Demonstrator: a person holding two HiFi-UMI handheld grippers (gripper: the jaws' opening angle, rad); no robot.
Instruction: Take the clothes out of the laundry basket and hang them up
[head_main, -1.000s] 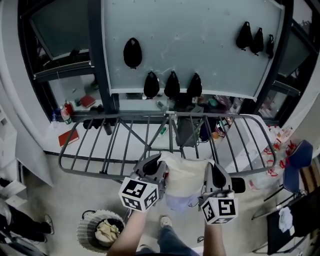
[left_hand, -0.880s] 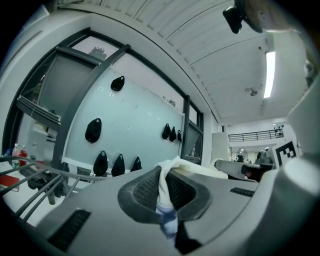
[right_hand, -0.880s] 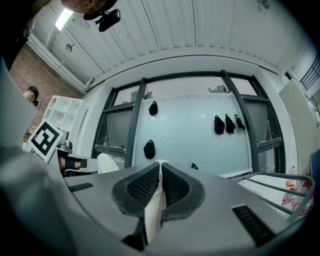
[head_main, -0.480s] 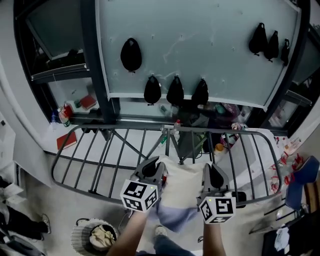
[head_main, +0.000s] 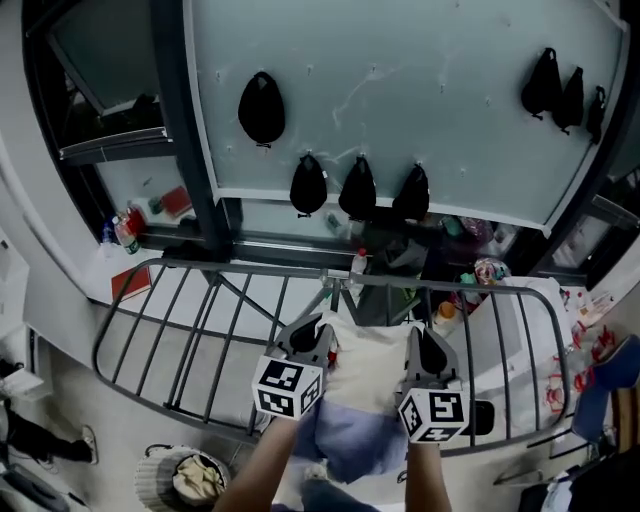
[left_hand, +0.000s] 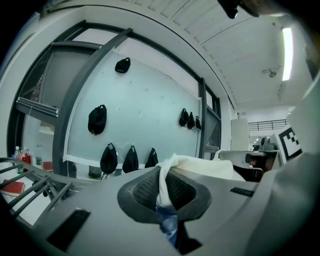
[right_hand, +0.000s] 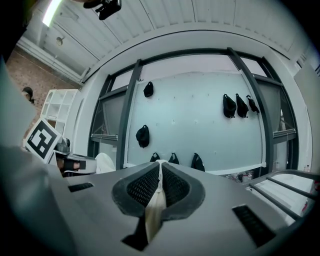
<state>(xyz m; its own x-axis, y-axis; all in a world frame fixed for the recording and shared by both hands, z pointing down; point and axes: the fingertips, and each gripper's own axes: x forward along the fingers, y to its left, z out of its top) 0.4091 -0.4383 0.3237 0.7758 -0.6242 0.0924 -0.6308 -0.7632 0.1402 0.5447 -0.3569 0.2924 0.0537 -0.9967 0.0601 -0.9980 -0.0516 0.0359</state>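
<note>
Left gripper (left_hand: 162, 189): jaws pressed together on a fold of the garment (head_main: 362, 372). Cream cloth with a blue layer under it runs between the pads.

Right gripper (right_hand: 159, 186): jaws likewise closed, pinching a thin cream edge of the same garment. Both tools point level, toward 12 o'clock.

I hold the garment spread between the two grippers. The cream part lies at 12 o'clock and the blue part hangs at 6 o'clock, toward my arms.

Markings: black-and-white square patterns on the marker cubes (head_main: 289, 387).

Surface: the garment hangs over the near rail of a grey metal drying rack (head_main: 150, 330), whose bars run from 9 to 3 o'clock around the tools. I cannot tell whether the cloth touches the rail.

The laundry basket (head_main: 188, 478) stands at 7 o'clock on the pale floor (head_main: 95, 400), with light cloth in it.

Room: at 12 o'clock a frosted panel (head_main: 400, 90) sits in a dark frame, with black pouches (head_main: 262, 107) hung on it. At 10 o'clock are bottles (head_main: 120, 232) and a red book (head_main: 132, 283). In the left gripper view a ceiling light strip (left_hand: 286, 52) glows at 2 o'clock.
</note>
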